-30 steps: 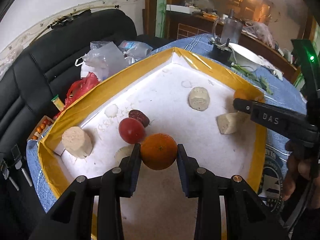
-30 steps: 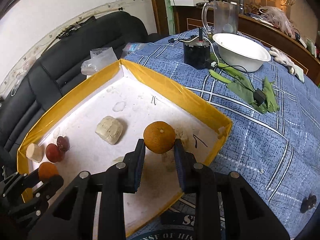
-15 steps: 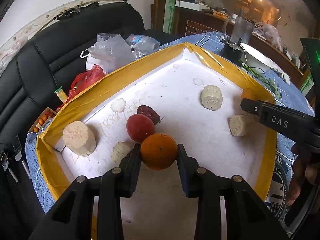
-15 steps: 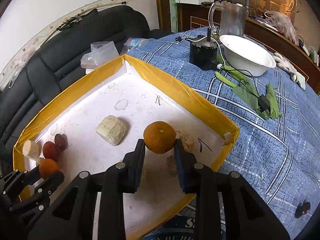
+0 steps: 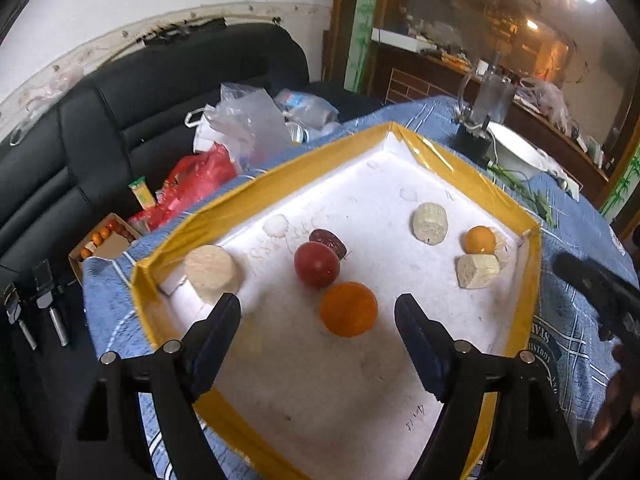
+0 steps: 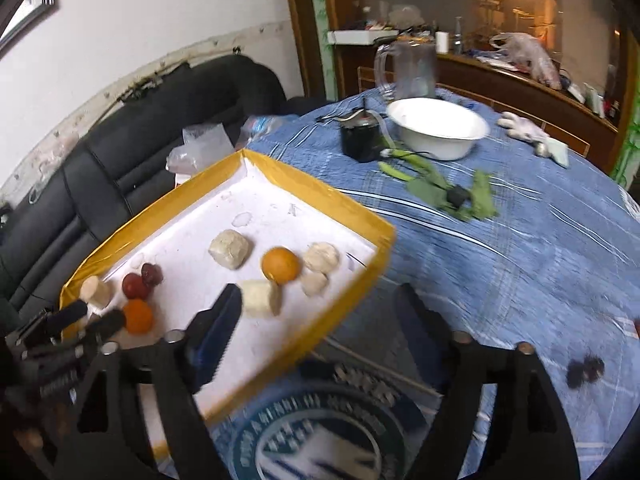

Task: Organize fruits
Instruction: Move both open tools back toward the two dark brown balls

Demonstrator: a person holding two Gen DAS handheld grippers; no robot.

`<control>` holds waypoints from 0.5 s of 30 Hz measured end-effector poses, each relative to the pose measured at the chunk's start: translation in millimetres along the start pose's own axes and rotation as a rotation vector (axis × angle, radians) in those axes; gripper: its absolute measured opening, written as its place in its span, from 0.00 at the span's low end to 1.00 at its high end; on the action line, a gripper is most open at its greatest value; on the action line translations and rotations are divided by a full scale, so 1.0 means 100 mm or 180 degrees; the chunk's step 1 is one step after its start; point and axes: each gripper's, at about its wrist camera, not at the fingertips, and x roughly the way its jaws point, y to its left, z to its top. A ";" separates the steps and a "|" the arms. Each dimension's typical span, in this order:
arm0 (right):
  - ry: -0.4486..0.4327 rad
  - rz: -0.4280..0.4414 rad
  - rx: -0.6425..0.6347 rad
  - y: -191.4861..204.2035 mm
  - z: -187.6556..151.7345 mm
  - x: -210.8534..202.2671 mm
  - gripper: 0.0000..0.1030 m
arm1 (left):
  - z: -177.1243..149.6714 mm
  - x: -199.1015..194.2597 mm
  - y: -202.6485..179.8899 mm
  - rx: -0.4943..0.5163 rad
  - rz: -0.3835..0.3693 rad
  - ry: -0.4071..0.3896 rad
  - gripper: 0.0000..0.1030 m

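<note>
left claw spread wide, empty | big orange sat loose on tray between its fingers, touching neither, just beside red fruit | right claw spread wide, empty, over tray edge and bench | small orange lay in tray by pale chunks

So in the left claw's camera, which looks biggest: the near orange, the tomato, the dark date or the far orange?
Largest to smallest, as they look:
1. Near orange
2. Tomato
3. Far orange
4. Date, partly hidden behind the tomato

The near orange sits closest to the camera, so the two oranges' real sizes may be alike.
</note>
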 end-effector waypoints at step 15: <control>-0.0139 -0.0607 0.0403 -1.01 -1.05 -1.14 0.91 | -0.21 -0.44 -0.67 0.0605 -0.0268 -0.0373 0.82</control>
